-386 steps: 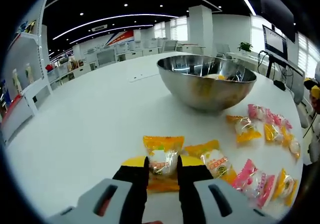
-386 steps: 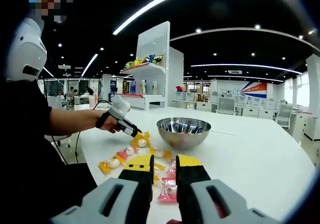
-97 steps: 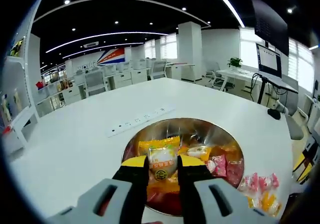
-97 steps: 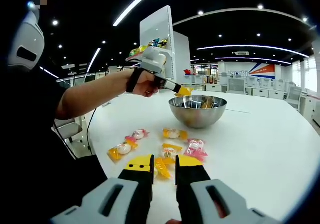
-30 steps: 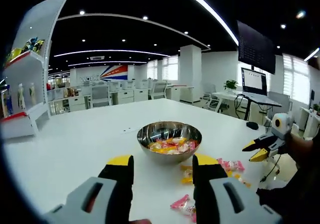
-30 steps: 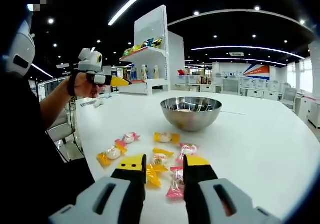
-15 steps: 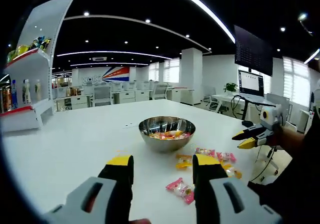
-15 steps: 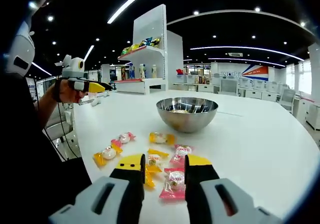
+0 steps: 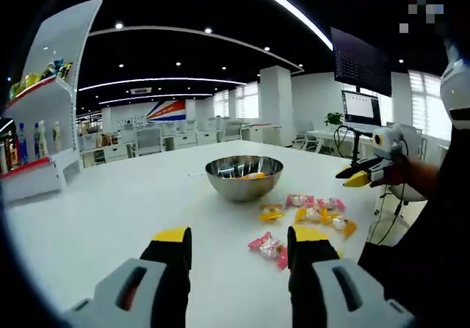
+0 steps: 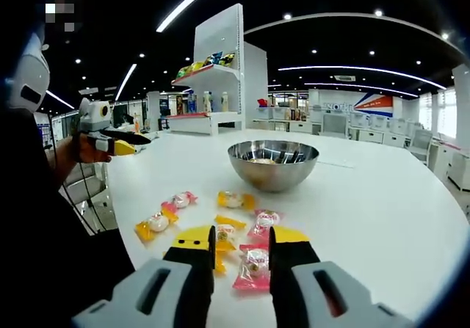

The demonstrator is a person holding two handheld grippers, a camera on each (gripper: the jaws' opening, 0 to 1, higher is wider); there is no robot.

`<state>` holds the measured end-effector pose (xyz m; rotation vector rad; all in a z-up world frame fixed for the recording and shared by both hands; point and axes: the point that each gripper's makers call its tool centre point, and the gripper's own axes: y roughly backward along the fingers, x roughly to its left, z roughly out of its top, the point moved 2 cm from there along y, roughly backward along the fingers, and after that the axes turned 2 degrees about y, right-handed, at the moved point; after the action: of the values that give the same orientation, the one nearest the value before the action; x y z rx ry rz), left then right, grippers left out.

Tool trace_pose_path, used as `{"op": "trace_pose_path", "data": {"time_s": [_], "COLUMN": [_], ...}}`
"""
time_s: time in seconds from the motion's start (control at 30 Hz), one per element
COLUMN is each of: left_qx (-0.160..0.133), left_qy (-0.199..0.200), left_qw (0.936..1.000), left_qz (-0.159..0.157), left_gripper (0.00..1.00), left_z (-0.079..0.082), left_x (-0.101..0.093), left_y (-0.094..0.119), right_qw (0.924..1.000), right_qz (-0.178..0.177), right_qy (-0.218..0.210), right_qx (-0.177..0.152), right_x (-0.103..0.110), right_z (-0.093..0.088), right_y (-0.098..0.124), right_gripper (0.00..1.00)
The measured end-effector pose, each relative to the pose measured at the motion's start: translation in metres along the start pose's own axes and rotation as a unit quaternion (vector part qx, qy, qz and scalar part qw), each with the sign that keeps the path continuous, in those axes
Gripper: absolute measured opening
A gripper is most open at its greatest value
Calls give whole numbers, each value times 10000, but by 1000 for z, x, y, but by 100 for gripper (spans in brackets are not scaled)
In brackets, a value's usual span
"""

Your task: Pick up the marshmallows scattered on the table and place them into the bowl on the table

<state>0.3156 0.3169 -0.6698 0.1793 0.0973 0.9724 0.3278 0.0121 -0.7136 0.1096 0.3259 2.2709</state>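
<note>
A steel bowl (image 9: 244,175) (image 10: 273,164) stands mid-table with a few wrapped marshmallows inside. Several wrapped marshmallows lie loose in front of it: a pink one (image 9: 268,246), an orange one (image 9: 272,212) and a cluster (image 9: 317,212). My left gripper (image 9: 241,240) is held back from the bowl, open, with nothing between its jaws; it appears at the left edge as the left gripper (image 10: 111,141), held in a hand. My right gripper (image 10: 241,238) is open low over a pink marshmallow (image 10: 252,264) and a yellow one (image 10: 224,233). From the other side it is the right gripper (image 9: 361,175).
The round white table (image 10: 382,218) has bare room to the right of and behind the bowl. More marshmallows (image 10: 165,214) lie toward the person's side. A white display shelf (image 10: 220,78) stands behind the table. A person's dark sleeve (image 9: 440,218) fills the right side.
The left gripper view has drawn farther back from the bowl, which looks smaller. In the right gripper view the left gripper has sunk lower at the left; the right gripper has barely moved.
</note>
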Motion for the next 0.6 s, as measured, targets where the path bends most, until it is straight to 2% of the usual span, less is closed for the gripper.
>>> {"op": "trace_pose_path", "data": {"time_s": [0.17, 0.27, 0.47, 0.6], "left_qx": [-493, -615, -374, -267], "left_qy": [-5, 149, 188, 231], "left_qw": [9985, 9976, 9989, 9994], "left_qz": [221, 292, 211, -15], "left_gripper": [42, 40, 41, 45], "left_z": [12, 15, 4, -4], "left_x": [10, 16, 14, 4], "left_y": [7, 10, 8, 4], "right_qw": [9999, 9999, 9993, 9988], "right_qz": [-58, -68, -163, -225], "right_qy": [-38, -32, 151, 88], "right_qx": [77, 121, 315, 426], "right_x": [-2, -3, -6, -9], "right_z": [-4, -7, -11, -15], "right_y": [2, 2, 0, -4], "right_gripper": [25, 25, 25, 26]}}
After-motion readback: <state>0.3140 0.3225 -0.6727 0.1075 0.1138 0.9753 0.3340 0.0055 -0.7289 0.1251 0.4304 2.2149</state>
